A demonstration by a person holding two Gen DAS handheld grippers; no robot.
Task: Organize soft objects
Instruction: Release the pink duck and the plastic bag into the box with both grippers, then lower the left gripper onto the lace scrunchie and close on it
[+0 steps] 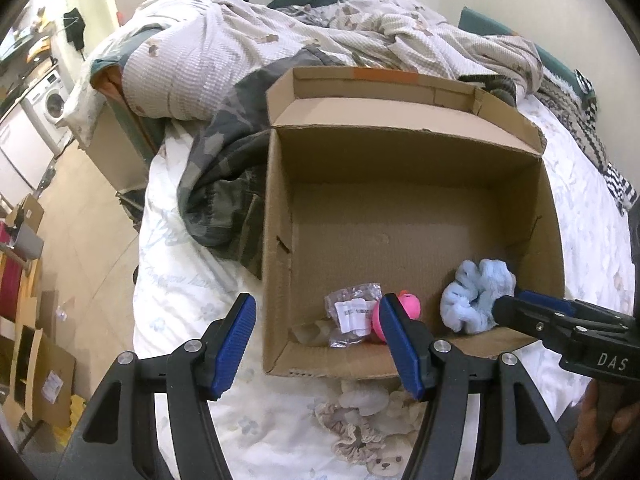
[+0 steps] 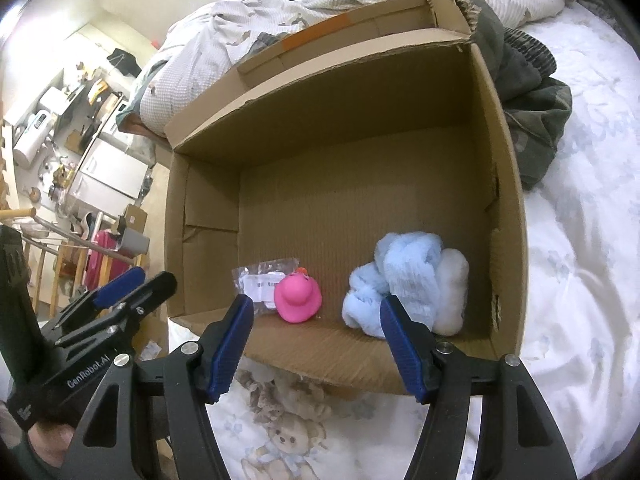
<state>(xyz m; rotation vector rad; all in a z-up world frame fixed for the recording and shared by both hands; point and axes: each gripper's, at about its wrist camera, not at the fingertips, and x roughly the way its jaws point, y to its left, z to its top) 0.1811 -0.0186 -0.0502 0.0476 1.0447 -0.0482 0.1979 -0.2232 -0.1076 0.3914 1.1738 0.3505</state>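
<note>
we work over the cardboard box point(image 2: 508, 184) on the bed point(image 2: 580, 280), flaps open so soft things drop straight in. along the box's near wall lie a pink duck point(image 2: 298, 300), a plastic packet point(image 2: 260, 280) just beside it, and a blue scrunchie point(image 2: 400, 276) touching a white puff point(image 2: 454, 292) toward the box's right corner. our left gripper point(image 1: 316, 344) and right gripper point(image 2: 316, 344) both stand about half open, holding nothing, over the box's near rim; we judge both loads delivered. more frilly pieces point(image 1: 352, 428) wait outside the box's near wall.
</note>
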